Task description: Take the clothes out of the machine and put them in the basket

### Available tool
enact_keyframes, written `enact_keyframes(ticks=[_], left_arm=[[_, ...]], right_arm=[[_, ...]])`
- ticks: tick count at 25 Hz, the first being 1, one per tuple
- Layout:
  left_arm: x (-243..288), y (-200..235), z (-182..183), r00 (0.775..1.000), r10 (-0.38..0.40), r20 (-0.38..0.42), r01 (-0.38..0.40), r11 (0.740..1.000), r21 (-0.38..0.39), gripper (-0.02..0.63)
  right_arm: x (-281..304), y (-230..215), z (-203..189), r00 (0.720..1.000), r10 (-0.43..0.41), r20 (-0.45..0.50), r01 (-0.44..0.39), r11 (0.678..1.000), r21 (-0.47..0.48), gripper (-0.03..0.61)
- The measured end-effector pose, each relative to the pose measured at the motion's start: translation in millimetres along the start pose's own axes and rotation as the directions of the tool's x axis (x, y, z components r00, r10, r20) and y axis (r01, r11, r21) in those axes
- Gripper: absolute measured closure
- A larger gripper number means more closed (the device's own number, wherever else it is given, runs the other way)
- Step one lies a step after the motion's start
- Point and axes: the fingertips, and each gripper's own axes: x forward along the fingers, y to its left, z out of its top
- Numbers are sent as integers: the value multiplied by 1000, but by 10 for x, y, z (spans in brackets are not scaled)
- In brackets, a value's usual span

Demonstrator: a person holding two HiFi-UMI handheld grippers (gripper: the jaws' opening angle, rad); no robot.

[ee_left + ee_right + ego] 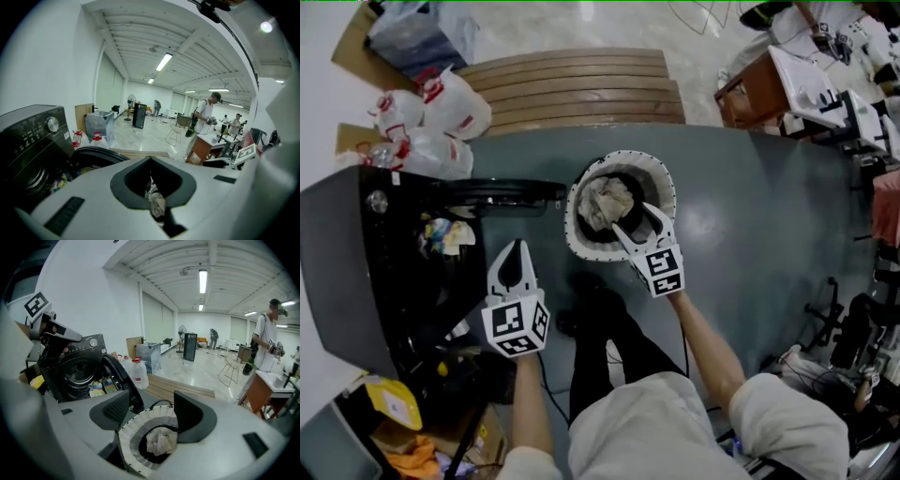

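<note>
Crumpled cloth (607, 202) inside upright basket (573, 217)

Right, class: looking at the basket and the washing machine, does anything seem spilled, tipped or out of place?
Nothing stands out. The basket stands upright with one crumpled cloth inside it. The washing machine has its door open, and coloured clothes sit inside the drum, none on the floor.

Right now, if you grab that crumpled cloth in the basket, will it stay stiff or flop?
Probably floppy: the cloth lies crumpled in folds, so it would likely droop. It looks light, a small bundle slumped in the basket. It shouldn't roll, but a loose end might trail.
</note>
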Motion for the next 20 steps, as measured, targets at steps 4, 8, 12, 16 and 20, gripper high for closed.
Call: enact_keyframes(ticks=[4,8,12,16,20], left_arm=[[-195,398,-161,997,75,9,-74,996,-42,595],[-514,942,-380,983,181,13,-179,978,-105,595],[-944,1494,-636,951,309,15,-302,937,-178,595],[-1474,1931,-904,907,420,9,-405,880,-248,595],[-2021,2402,-1161,851,526,-1,-498,805,-322,595]], right_arm=[[227,464,31,996,87,-8,-87,995,-45,265],[518,1151,69,978,206,-27,-207,972,-108,264],[757,1912,143,941,336,-47,-339,924,-180,264],[856,2651,223,895,442,-68,-444,861,-249,264],[987,3444,342,837,538,-95,-538,781,-316,264]])
